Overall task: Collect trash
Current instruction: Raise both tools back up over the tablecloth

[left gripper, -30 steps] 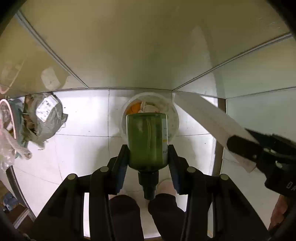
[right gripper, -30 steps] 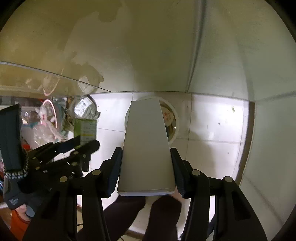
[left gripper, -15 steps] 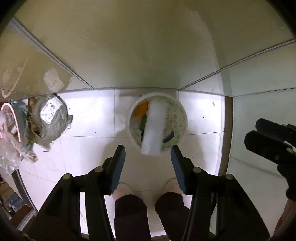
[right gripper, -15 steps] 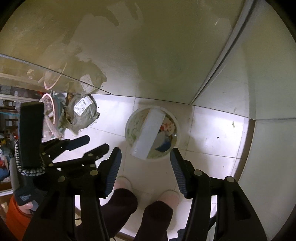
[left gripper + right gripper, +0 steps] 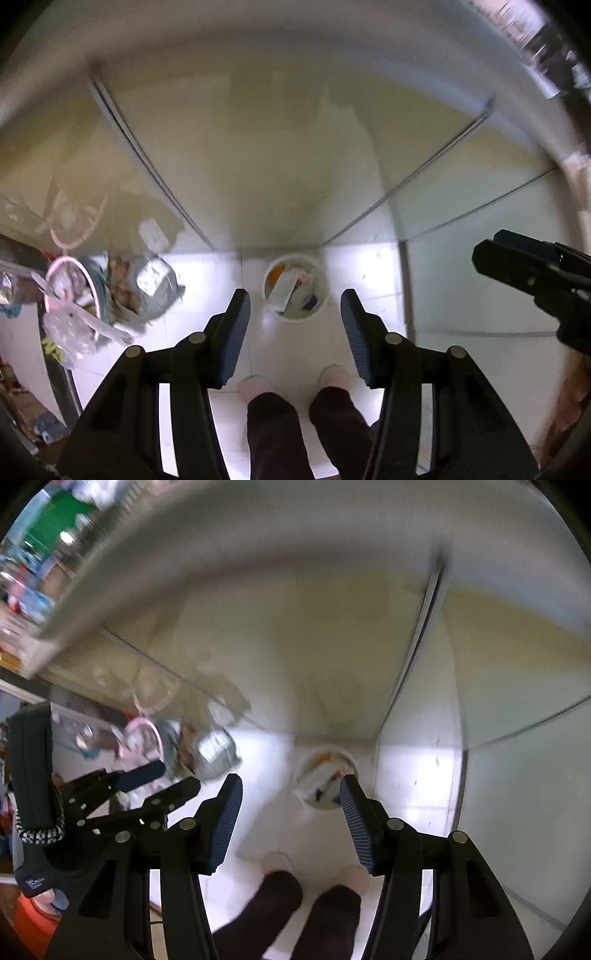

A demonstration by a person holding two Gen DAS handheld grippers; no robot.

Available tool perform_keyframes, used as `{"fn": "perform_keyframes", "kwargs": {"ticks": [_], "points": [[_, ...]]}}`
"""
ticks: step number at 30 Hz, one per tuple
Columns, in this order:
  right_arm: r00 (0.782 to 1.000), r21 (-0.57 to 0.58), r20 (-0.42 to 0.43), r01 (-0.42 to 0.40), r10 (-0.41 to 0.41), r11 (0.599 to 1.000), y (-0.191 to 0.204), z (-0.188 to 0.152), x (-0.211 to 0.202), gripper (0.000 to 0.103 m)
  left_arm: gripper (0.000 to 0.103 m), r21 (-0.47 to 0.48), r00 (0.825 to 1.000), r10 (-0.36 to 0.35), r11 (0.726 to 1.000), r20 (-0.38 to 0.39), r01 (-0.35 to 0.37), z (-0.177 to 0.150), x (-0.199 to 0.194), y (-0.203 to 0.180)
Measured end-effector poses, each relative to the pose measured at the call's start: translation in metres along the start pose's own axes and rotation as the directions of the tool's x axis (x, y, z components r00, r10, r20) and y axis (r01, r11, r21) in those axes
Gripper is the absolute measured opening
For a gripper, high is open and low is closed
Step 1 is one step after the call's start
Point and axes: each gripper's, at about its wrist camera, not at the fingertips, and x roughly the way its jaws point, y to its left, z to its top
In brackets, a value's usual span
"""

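Note:
A round white trash bin (image 5: 324, 284) stands on the white tiled floor far below, against the wall. A long white box (image 5: 282, 290) leans inside it among other scraps; the blur hides what else is in there. My left gripper (image 5: 295, 299) hangs high over the bin, open, with nothing between its blue pads. In the right wrist view the bin (image 5: 325, 752) and the box (image 5: 314, 775) show small between the fingers of my right gripper (image 5: 291, 780), which is also open and bare. Each gripper appears in the other's view: the right gripper (image 5: 487, 251) and the left gripper (image 5: 170, 779).
A grey bag with a white label (image 5: 155, 288) and a pink-rimmed hoop (image 5: 70, 291) lie in a heap left of the bin. The person's dark legs (image 5: 273, 417) and pale shoes stand just before it. Glass panels rise behind; an orange object (image 5: 33, 923) sits low left.
The left gripper let go of a green bottle and the right gripper of the white box; both dropped into the bin. Both grippers then rose fast, so the bin looks much smaller.

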Motion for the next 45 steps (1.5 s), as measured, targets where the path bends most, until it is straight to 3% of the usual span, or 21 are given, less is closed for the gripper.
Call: {"fn": "perform_keyframes", "kwargs": {"ticks": [4,8,11,13,16,18,23,26,29,31,34,38,45], "points": [[0.991,0.014,0.130,0.007,-0.008,1.000,0.029,0.009,-0.084,0.051,0.050,0.014,0.994,-0.022,1.000,0.111,0.020,0.013,-0.085,-0.002],[0.961,0.006,0.276,0.021,-0.022,1.000,0.058,0.012,-0.161,0.051,0.050,0.048,0.973,-0.043,0.998,0.229,0.033,0.023,-0.165,-0.004],[0.929,-0.006,0.369,0.042,-0.037,0.999,0.077,0.014,-0.209,0.051,0.050,0.077,0.942,-0.053,0.997,0.332,0.029,0.030,-0.223,-0.002],[0.901,-0.009,0.431,0.064,-0.054,0.998,0.094,0.016,-0.236,0.051,0.051,0.095,0.911,-0.061,0.995,0.407,0.024,0.033,-0.264,0.000],[0.845,0.006,0.527,0.101,-0.089,0.995,0.112,0.012,-0.269,0.051,0.057,0.112,0.868,-0.073,0.993,0.490,0.020,0.034,-0.310,0.008],[0.809,0.013,0.577,0.126,-0.111,0.992,0.121,0.010,-0.287,0.052,0.059,0.121,0.838,-0.078,0.993,0.540,0.014,0.034,-0.334,0.009],[0.735,0.043,0.664,0.150,-0.141,0.988,0.127,0.006,-0.319,0.061,0.066,0.126,0.785,-0.080,0.992,0.614,0.003,0.042,-0.369,0.011],[0.695,0.069,0.700,0.161,-0.163,0.985,0.125,0.011,-0.334,0.073,0.073,0.135,0.761,-0.084,0.991,0.643,-0.005,0.052,-0.382,0.008],[0.655,0.093,0.732,0.175,-0.187,0.980,0.119,0.019,-0.346,0.083,0.088,0.126,0.741,-0.073,0.992,0.667,-0.015,0.064,-0.388,0.005],[0.641,0.103,0.742,0.181,-0.197,0.978,0.114,0.025,-0.348,0.085,0.091,0.110,0.729,-0.062,0.994,0.682,-0.019,0.076,-0.387,0.002],[0.636,0.102,0.748,0.175,-0.192,0.979,0.100,0.042,-0.347,0.085,0.091,0.095,0.725,-0.049,0.995,0.687,-0.024,0.099,-0.380,-0.004],[0.652,0.081,0.740,0.153,-0.162,0.985,0.070,0.078,-0.342,0.085,0.091,0.053,0.723,-0.010,0.998,0.691,-0.036,0.134,-0.368,-0.014],[0.701,0.012,0.706,0.126,-0.098,0.992,0.023,0.144,-0.338,0.085,0.091,-0.055,0.752,0.070,0.997,0.655,-0.045,0.210,-0.338,-0.032]]}}
